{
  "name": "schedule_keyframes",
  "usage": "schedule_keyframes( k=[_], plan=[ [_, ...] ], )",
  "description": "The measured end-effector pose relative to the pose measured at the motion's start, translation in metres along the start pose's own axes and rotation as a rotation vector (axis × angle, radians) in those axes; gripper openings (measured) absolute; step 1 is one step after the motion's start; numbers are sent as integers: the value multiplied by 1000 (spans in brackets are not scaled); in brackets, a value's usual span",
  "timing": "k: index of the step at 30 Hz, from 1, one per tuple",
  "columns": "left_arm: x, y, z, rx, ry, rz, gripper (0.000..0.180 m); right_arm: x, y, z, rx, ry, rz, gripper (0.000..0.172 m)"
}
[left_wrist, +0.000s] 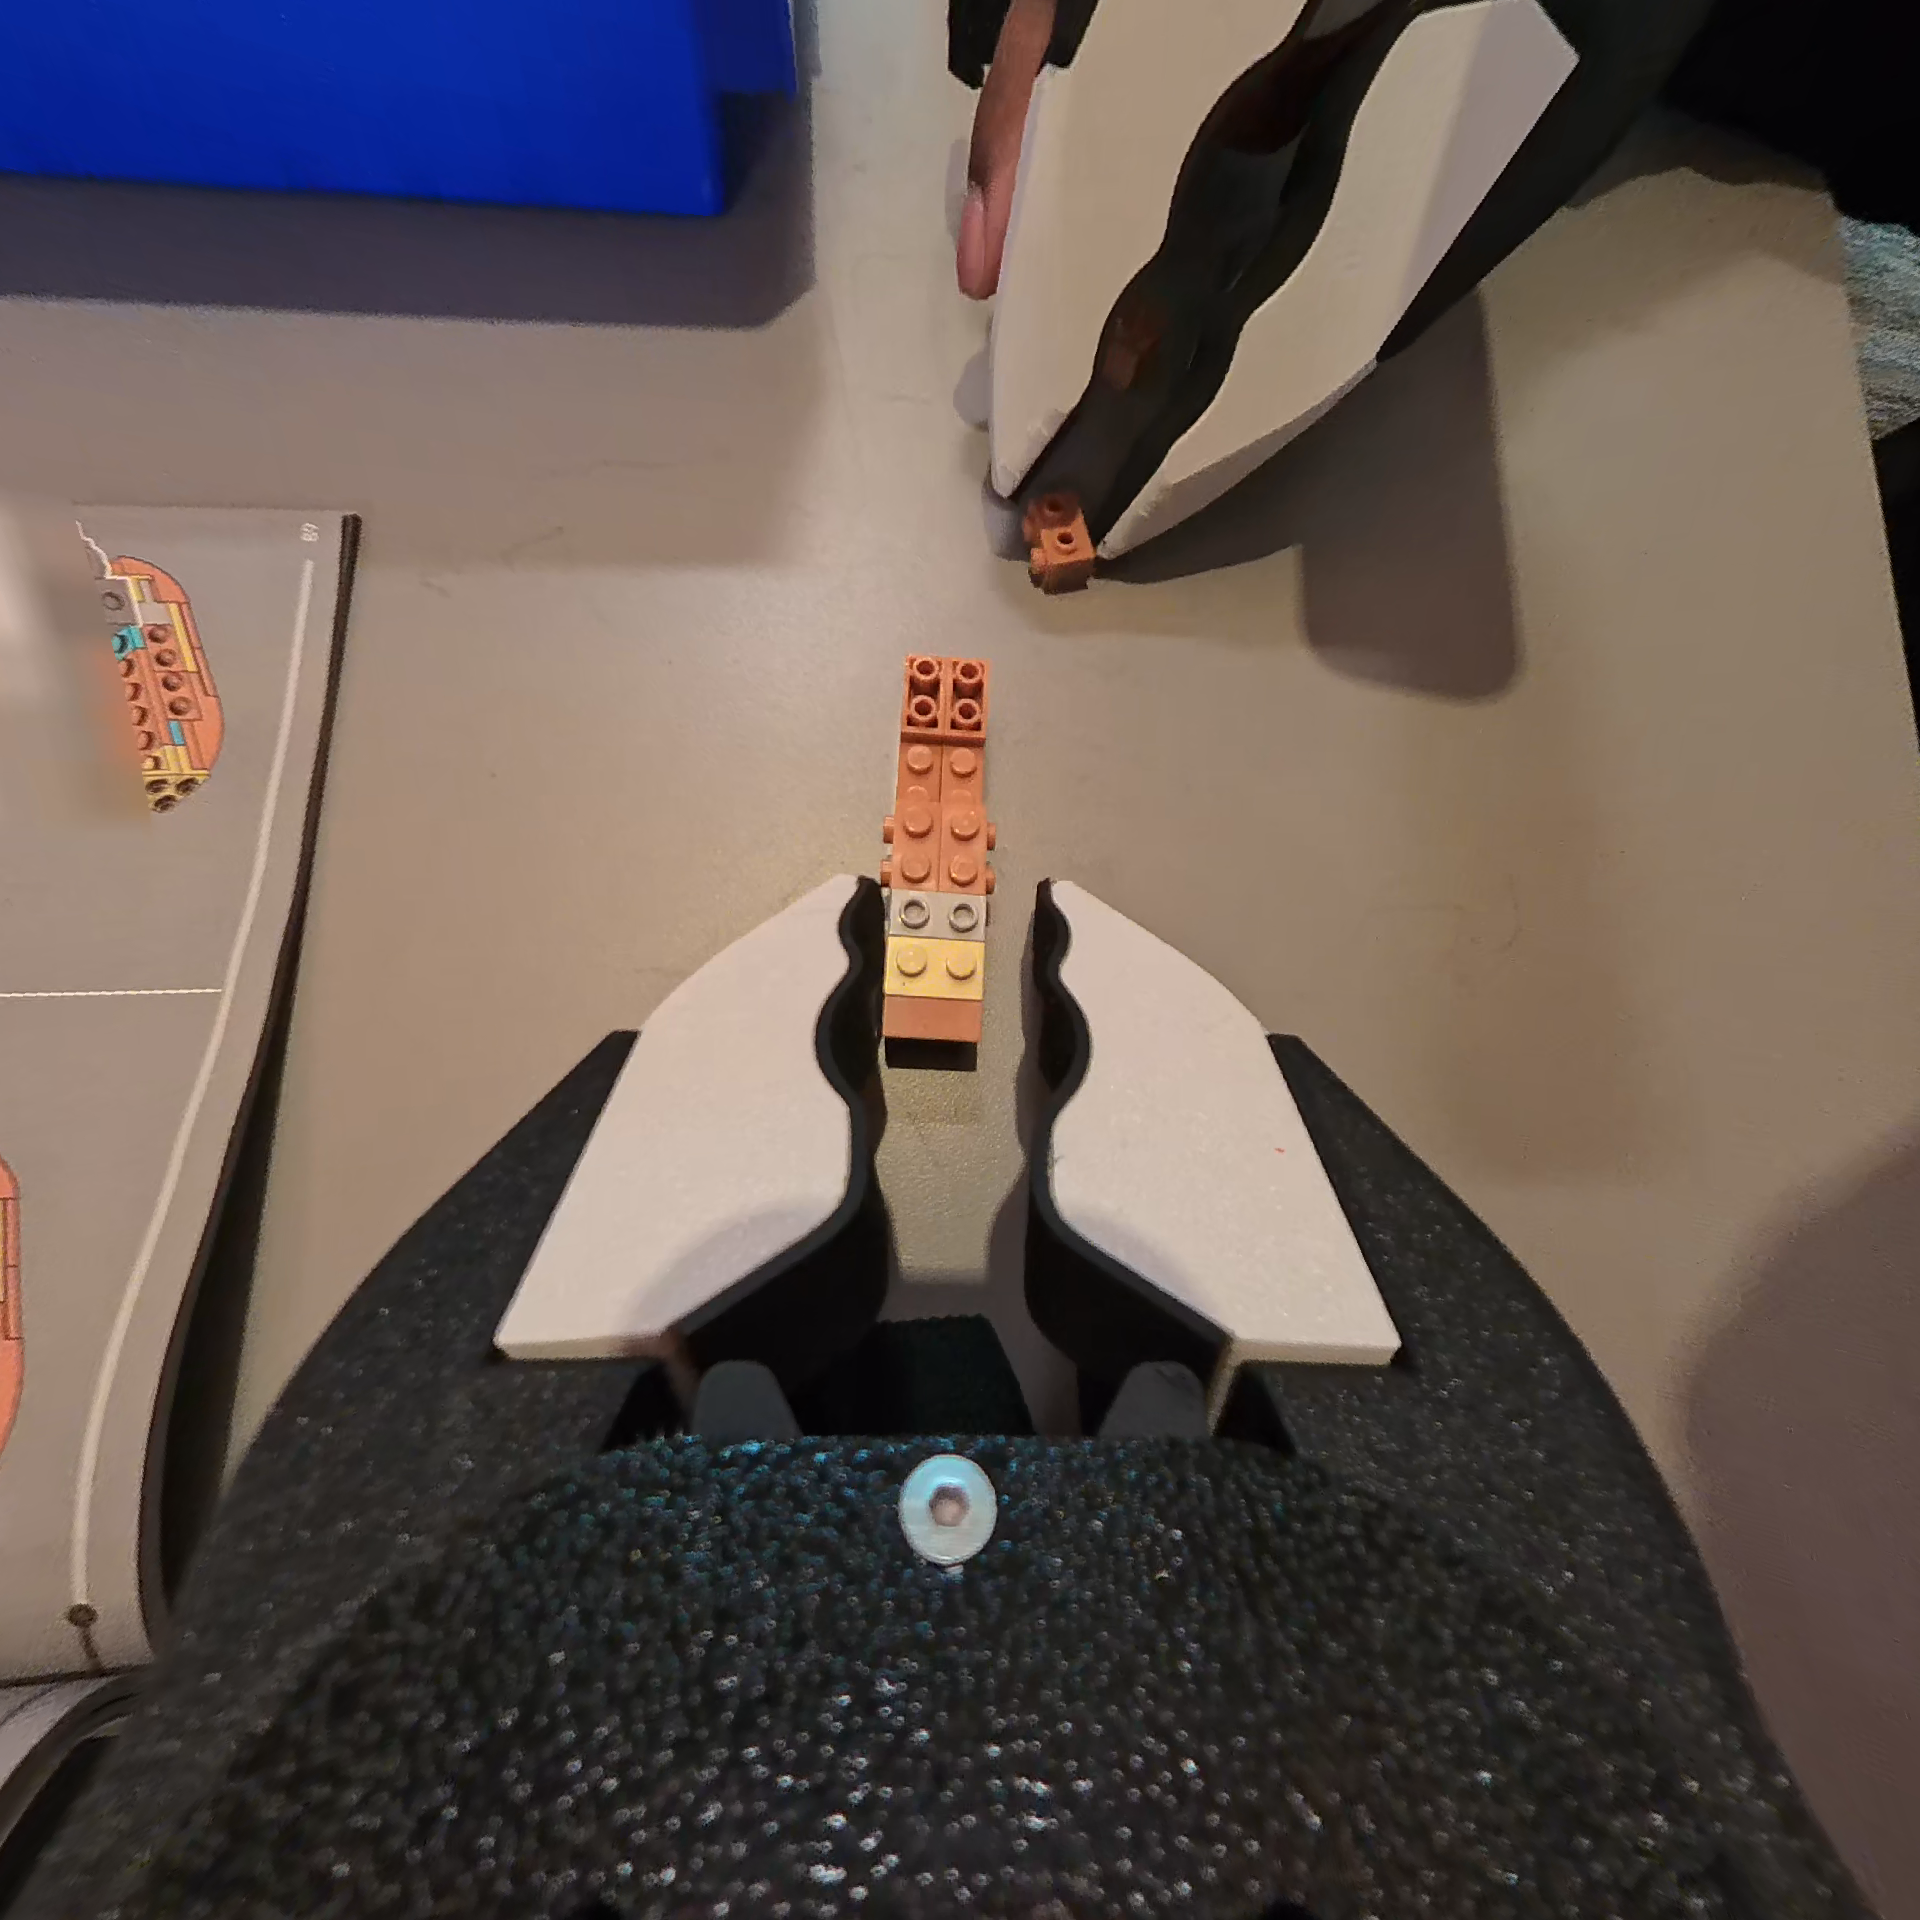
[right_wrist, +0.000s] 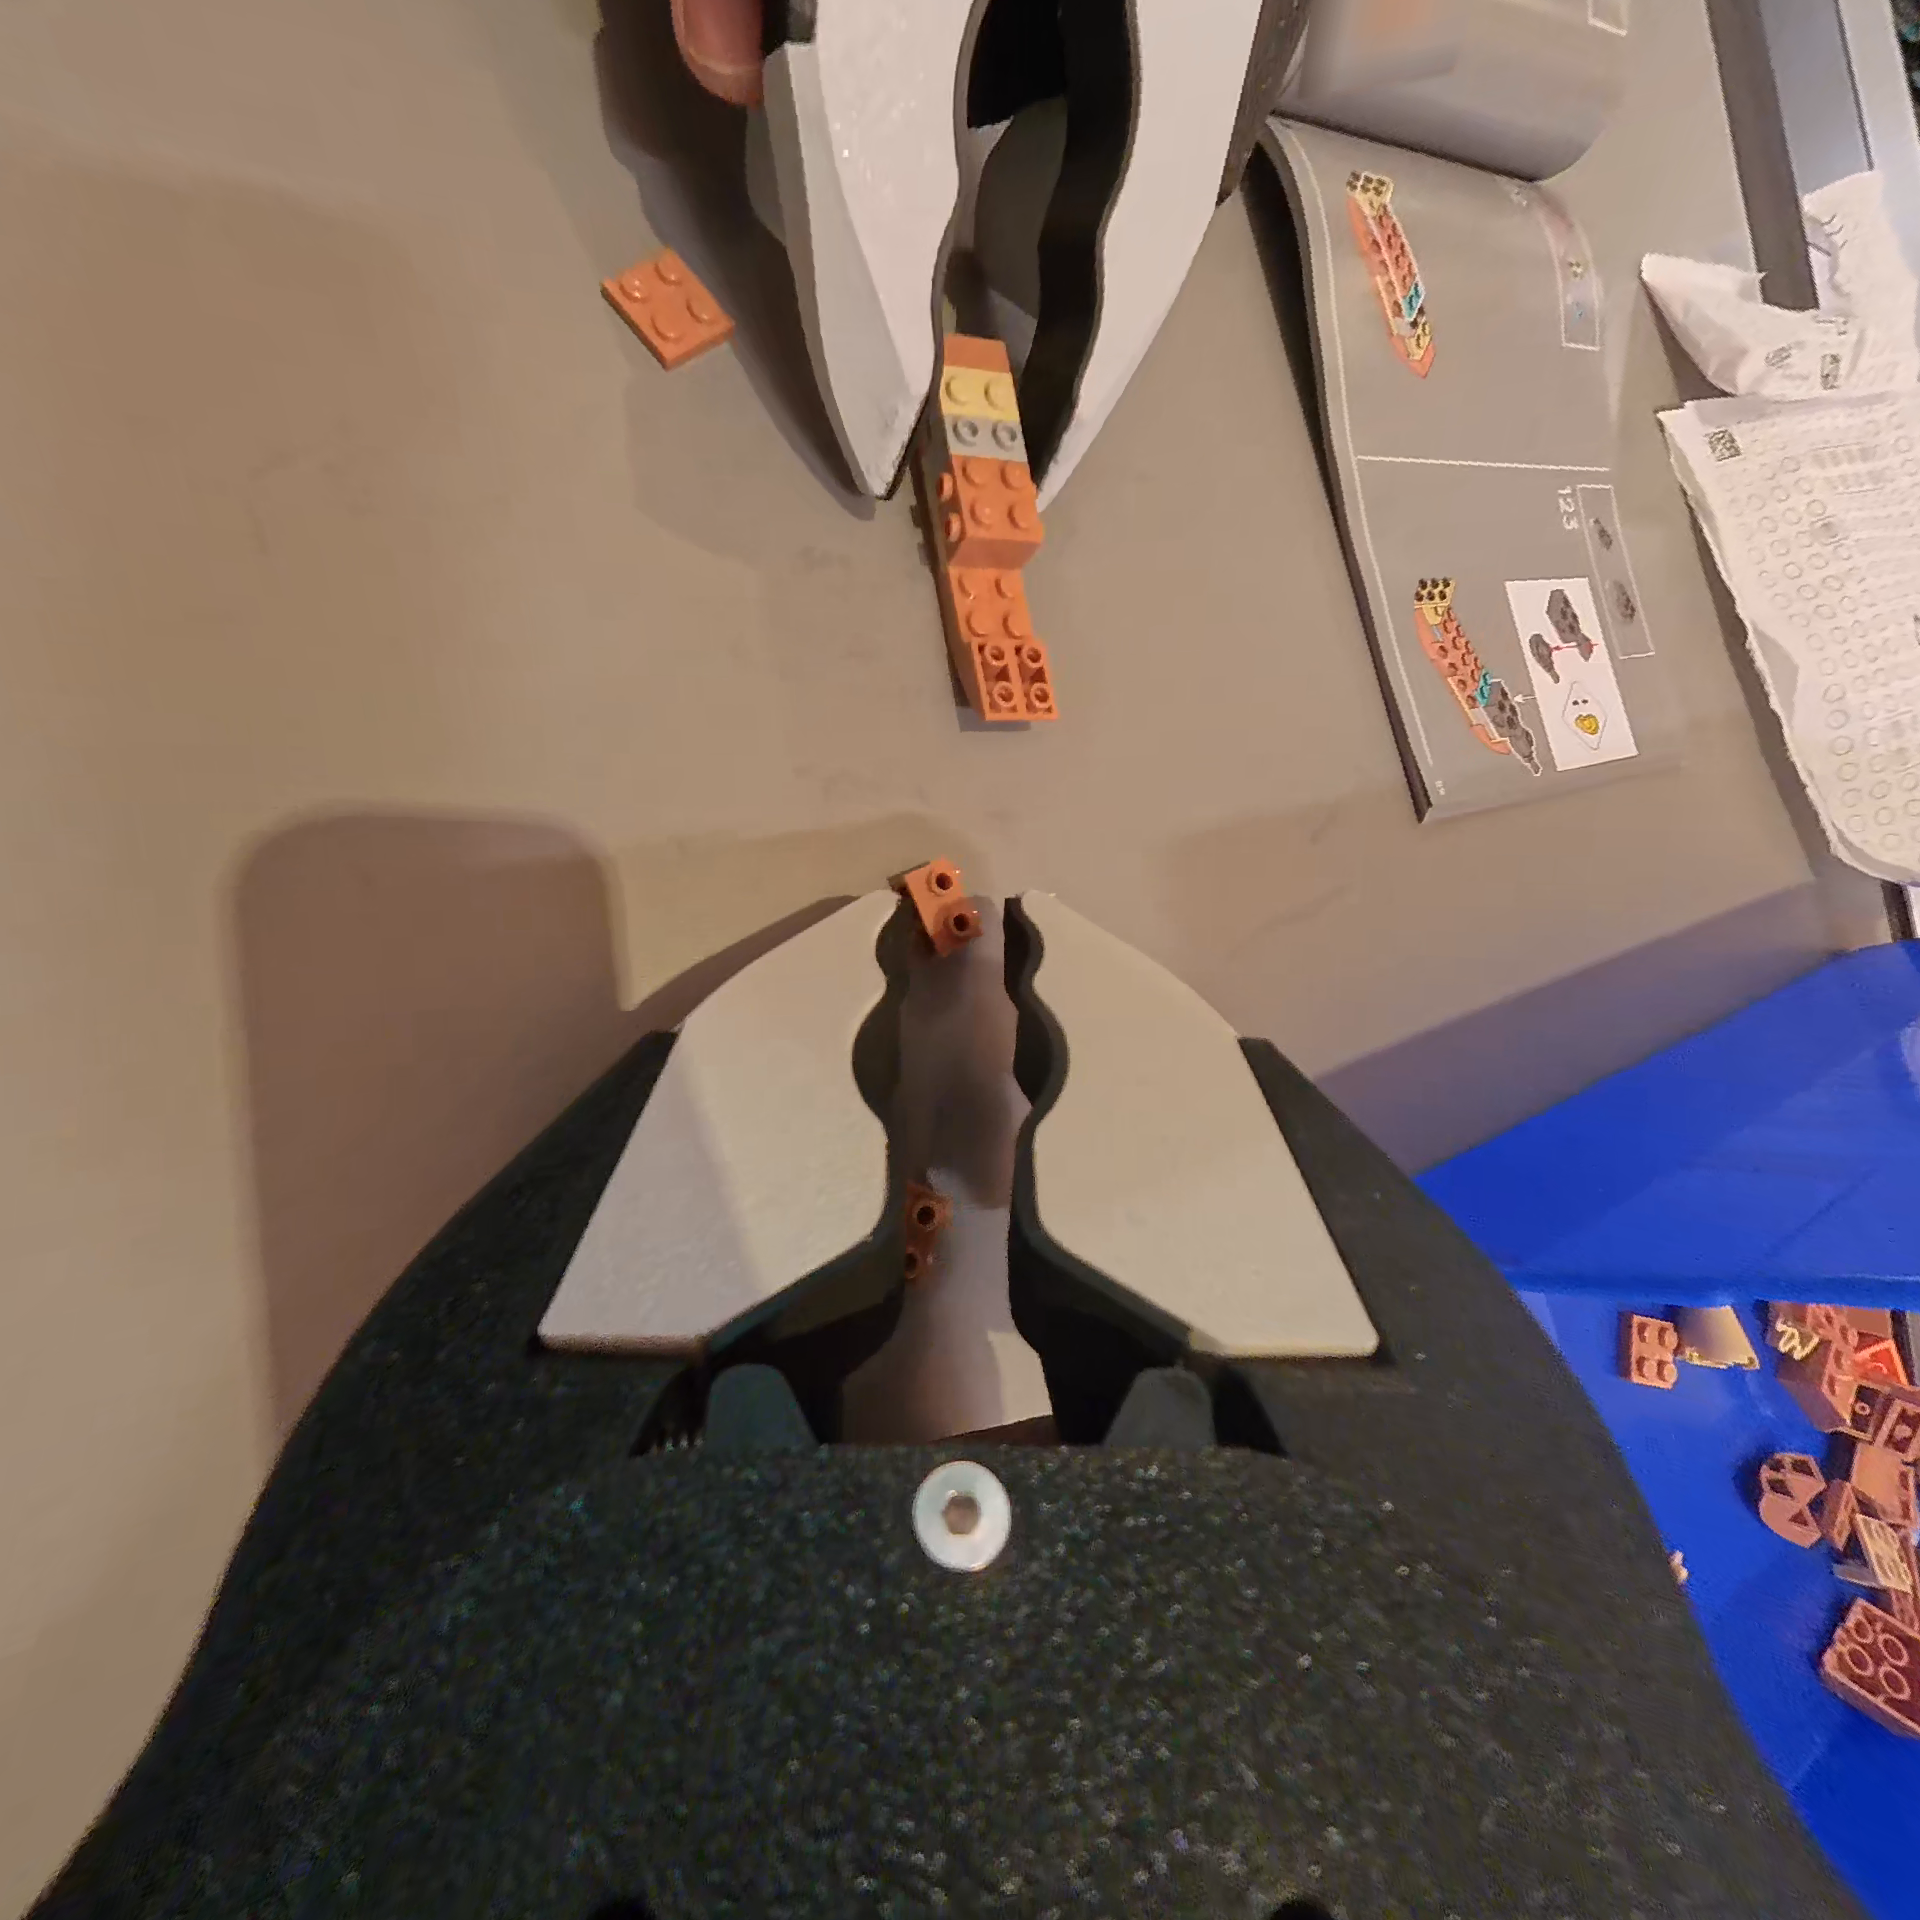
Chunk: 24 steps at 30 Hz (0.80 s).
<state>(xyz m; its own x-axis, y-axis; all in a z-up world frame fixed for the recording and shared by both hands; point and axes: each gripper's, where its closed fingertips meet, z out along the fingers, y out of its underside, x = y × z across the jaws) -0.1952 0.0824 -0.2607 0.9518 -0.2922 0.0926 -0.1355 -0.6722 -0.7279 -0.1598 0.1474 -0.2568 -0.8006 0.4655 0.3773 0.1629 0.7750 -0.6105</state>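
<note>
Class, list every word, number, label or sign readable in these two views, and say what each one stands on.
Grey instruction booklet, open on the table: printed numbers beside its build pictures; I do not copy them out.
White paper sheets right of the booklet: small print and code squares, too small to read.
Brick assembly, blue bin: no writing visible.

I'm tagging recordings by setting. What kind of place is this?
Probably a hobby or lab tabletop set up for toy-brick building: an open instruction booklet, a blue bin of loose bricks, and a half-built orange brick model on a plain grey table.
</note>
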Motion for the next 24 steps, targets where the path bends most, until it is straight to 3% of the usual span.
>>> schedule_keyframes(
  k=[24],
  plan=[
    [-5,-1,1,1,-27,-17,24,-5,-11,-1,135,-63,83,18]
  ],
)
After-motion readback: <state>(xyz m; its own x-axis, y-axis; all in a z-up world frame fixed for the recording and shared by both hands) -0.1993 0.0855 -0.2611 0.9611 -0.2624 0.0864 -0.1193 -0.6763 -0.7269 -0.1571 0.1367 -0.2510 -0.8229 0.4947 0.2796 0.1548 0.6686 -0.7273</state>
